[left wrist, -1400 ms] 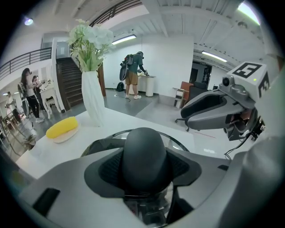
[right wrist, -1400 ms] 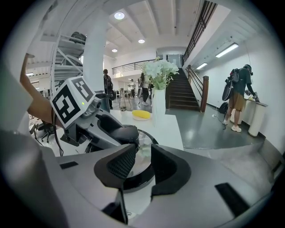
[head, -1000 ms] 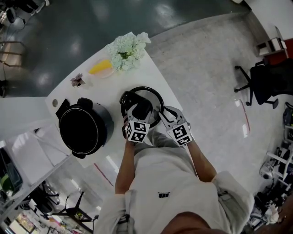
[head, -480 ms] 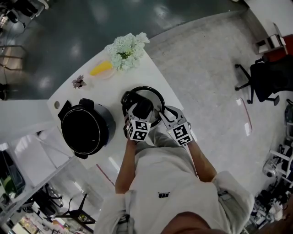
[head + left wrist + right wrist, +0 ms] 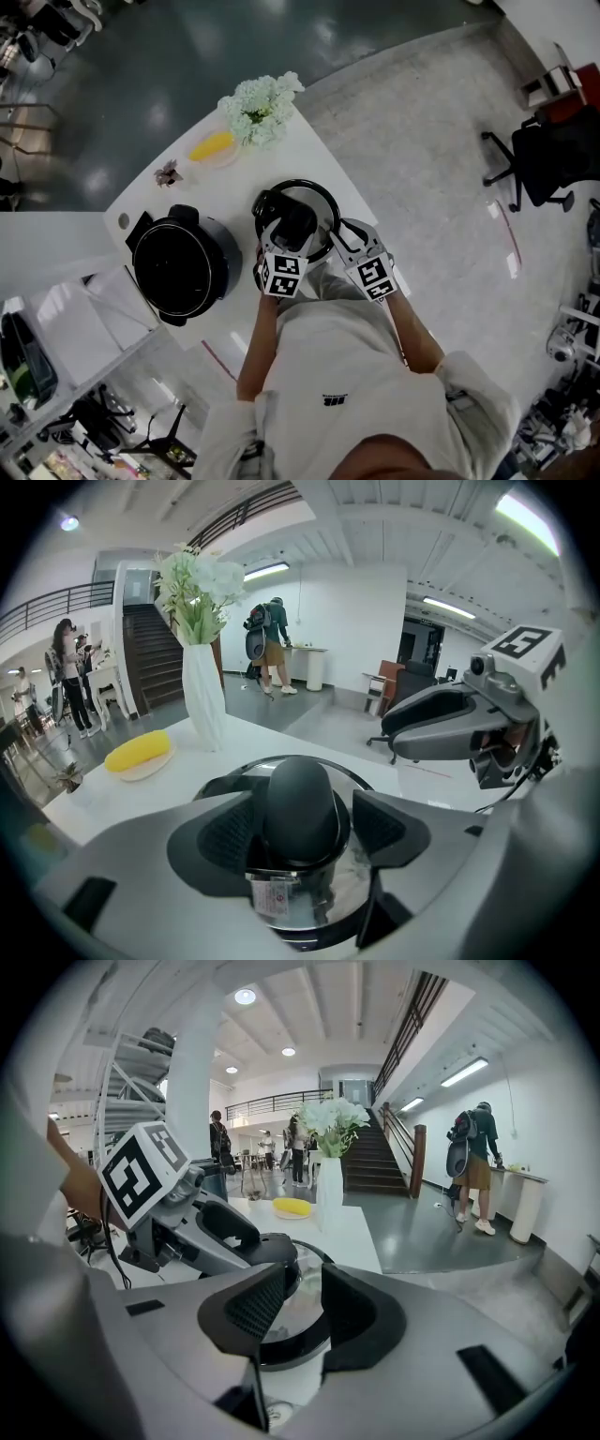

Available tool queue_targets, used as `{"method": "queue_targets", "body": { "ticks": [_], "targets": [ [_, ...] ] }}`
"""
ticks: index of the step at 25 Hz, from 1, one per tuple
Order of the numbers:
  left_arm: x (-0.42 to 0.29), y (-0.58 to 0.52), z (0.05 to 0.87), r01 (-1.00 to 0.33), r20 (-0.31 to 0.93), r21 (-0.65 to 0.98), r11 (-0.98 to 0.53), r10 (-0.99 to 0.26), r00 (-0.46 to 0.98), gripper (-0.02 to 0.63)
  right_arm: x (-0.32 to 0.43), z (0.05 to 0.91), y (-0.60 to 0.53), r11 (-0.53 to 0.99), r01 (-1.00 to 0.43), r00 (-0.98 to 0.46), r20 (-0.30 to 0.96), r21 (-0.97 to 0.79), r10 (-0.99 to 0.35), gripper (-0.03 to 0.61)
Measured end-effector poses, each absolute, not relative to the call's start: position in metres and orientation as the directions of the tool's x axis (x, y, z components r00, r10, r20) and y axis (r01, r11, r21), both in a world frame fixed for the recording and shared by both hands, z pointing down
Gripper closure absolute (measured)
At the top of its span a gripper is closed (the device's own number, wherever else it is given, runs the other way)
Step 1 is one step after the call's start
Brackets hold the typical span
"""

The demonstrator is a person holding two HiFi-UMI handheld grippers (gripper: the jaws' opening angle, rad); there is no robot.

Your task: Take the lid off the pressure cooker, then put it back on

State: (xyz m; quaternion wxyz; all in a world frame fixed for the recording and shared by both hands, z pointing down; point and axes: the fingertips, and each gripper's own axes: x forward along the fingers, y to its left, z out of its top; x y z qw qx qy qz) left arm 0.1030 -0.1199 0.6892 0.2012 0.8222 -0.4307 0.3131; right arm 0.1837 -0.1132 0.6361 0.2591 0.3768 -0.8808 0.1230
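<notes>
Head view: the lid point(image 5: 315, 199) lies flat on the white surface point(image 5: 239, 183), off the cooker point(image 5: 183, 267), which stands open just to its left w/ a dark inside. Both grippers sit at the near side of the lid. The left gripper point(image 5: 292, 226) reaches over the lid's middle, its marker cube point(image 5: 283, 275) toward the person. The right gripper point(image 5: 339, 236) is just beside it, at the lid's right edge. Left gripper view: the fingers point(image 5: 228, 830) sit on either side of the lid's black knob point(image 5: 300, 794) and press in on it. The knob fills the gap btwn them, w/ the shiny lid top and a small label point(image 5: 269, 899) showing below. Right gripper view: the fingers point(image 5: 251, 1307) are slightly spread, pinching nothing — the lid's glossy top and dark rim show through the gap, below and beyond the tips. The left gripper is seen at left in that view, on the knob. Further back on the surface stand a white vase of pale flowers point(image 5: 261, 105) and a yellow item point(image 5: 212, 146) lying flat, both well apart from the lid. A black office chair point(image 5: 534, 169) stands on the floor at right.
</notes>
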Motion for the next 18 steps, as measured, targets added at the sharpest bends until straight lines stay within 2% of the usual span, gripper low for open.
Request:
{"method": "queue_targets", "body": {
  "ticks": [18],
  "targets": [
    [0.110,-0.130,0.710,-0.829,0.746,0.063,-0.556,-0.526,0.410,0.268,0.180,0.644,-0.120,0.700,-0.713,-0.594,0.562,-0.038,-0.576,0.463]
  ]
}}
